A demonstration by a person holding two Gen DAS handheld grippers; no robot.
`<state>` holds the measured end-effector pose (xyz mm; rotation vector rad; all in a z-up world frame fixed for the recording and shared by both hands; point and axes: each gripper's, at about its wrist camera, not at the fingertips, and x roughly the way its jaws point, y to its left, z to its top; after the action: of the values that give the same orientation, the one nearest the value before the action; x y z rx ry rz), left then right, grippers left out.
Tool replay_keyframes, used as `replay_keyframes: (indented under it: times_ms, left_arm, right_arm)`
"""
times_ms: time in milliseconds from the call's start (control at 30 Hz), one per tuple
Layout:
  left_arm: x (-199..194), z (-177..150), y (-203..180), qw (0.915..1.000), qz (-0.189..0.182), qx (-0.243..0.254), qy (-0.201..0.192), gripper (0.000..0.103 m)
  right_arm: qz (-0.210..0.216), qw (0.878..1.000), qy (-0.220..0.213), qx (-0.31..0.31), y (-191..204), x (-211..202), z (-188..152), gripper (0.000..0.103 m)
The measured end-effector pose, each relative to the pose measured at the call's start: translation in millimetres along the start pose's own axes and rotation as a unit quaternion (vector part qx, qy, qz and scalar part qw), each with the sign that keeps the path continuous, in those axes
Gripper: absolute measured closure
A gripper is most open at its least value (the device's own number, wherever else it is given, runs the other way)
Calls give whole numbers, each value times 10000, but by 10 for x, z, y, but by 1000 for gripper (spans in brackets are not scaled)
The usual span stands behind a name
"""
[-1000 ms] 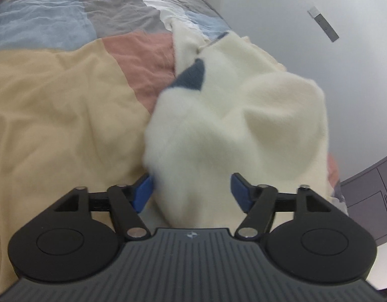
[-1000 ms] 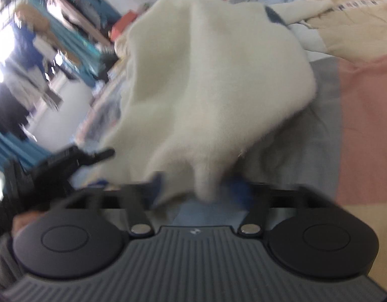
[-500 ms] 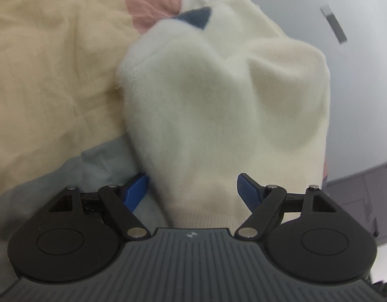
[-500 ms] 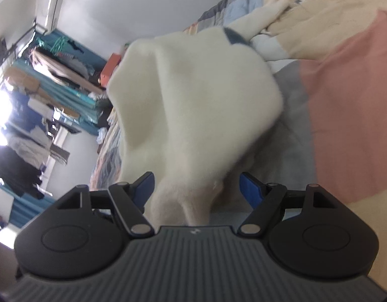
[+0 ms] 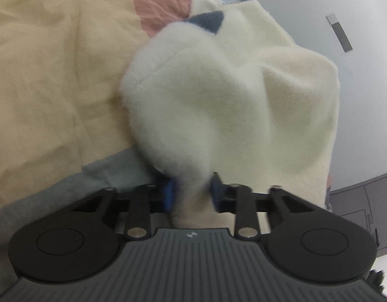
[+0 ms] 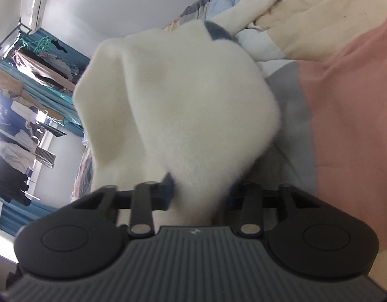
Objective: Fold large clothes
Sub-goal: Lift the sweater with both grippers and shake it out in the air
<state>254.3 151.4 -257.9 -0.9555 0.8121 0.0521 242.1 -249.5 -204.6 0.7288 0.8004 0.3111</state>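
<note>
The cream fleece garment (image 5: 231, 95) hangs bunched ahead of both tongs, left tongs (image 5: 190, 196) and right tongs (image 6: 201, 193) each pinched narrow on a fold above the patchwork quilt (image 5: 55, 75), and such thick, slippery pile could slide free if tugged unevenly.

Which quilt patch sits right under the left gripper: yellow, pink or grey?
The grey patch. It lies directly beside the left gripper, which is shut on the cream garment; the yellow patch and pink patch lie farther ahead.

Left gripper (image 5: 192, 193) fingers (image 5: 169, 195) pinching cream fleece garment (image 5: 231, 100) above patchwork quilt (image 5: 55, 75).
</note>
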Motion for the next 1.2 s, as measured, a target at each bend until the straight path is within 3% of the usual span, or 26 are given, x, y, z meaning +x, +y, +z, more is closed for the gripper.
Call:
replay_keyframes:
  times_ms: [33, 167, 367, 600, 900, 1067, 1200]
  left_arm:
    - [-16, 18, -6, 10000, -54, 22, -25, 81]
    - [-209, 39, -136, 9982, -348, 350, -347, 85]
    - [-677, -30, -280, 9838, -1575, 709, -490, 88]
    - [-1410, -72, -513, 9533, -2716, 849, -1008, 91]
    - [-2337, 73, -1356, 9222, -3230, 1507, -1497, 92]
    - [-3087, 300, -1959, 8882, -3756, 1834, -1910, 91]
    - [-3784, 487, -2469, 8634, -4007, 2193, -2142, 91]
  right_arm:
    - [18, 9999, -61, -102, 31, -20, 8, 80]
    - [222, 9970, -415, -608, 170, -218, 12, 86]
    - [456, 9907, -1114, -637, 218, -742, -31, 88]
    - [1032, 9645, -2173, -1090, 481, -1505, -122, 88]
    - [1273, 9369, -2807, -1651, 1148, -2350, 234, 88]
    - [1638, 9116, -3213, -1973, 1710, -2938, 492, 88]
    - [1811, 8822, -3601, -2436, 2215, -3437, 663, 88]
